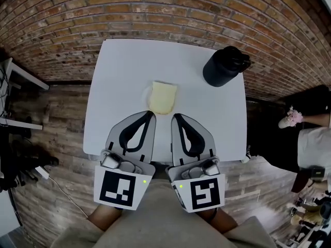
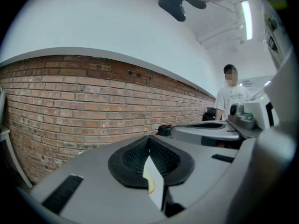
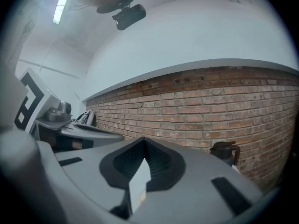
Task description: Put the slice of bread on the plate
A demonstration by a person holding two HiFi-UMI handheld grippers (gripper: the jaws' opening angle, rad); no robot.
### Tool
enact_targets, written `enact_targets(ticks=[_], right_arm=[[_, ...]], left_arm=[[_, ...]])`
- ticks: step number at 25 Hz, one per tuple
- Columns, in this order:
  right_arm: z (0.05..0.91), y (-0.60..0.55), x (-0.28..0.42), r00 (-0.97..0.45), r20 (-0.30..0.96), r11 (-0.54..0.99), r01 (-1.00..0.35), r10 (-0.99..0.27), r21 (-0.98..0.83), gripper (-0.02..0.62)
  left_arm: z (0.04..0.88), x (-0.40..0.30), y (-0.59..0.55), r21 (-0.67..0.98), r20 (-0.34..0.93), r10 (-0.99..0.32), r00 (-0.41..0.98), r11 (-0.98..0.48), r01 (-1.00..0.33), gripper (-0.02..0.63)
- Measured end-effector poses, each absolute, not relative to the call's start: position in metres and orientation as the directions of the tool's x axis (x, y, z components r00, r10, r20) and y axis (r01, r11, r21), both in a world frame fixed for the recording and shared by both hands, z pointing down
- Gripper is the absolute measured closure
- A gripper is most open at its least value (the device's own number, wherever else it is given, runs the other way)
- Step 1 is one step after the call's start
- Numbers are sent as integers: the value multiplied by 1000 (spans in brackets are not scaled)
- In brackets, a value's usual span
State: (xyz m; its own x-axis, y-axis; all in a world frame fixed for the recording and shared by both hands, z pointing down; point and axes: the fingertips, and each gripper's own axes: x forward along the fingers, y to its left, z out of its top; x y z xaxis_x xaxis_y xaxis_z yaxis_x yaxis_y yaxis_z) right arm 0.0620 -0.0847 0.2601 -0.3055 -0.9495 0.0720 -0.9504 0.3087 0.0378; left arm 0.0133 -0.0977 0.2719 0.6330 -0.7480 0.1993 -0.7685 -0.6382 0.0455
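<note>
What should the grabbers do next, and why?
Probably just lift both away and stop. The bread already seems to lie on the plate, and the left gripper and right gripper are both shut and empty, just short of it, so nothing looks left to carry.

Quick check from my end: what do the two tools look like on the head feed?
Left tool and right tool match: grey wedge-shaped shells with black ribbed linings forming teardrop loops. Each carries a white cube with a black square marker at the rear and a small green light.
</note>
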Motion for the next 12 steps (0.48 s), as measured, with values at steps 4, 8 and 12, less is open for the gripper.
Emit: enact_targets(ticks=[4,8,12], right_arm=[[258,-83,59,-305,71,308,-951,-950,39,589],[259,-83,57,-313,80,317,-948,-946,35,589],[260,-83,55,-322,86,326,-945,-943,37,589]], left_arm=[[270,14,-96,46,195,-740,644,-649,-760,597],[270,16,-95,44,194,-732,654,-659,-751,597],[272,16,-93,60,197,-726,659,-662,-747,597]])
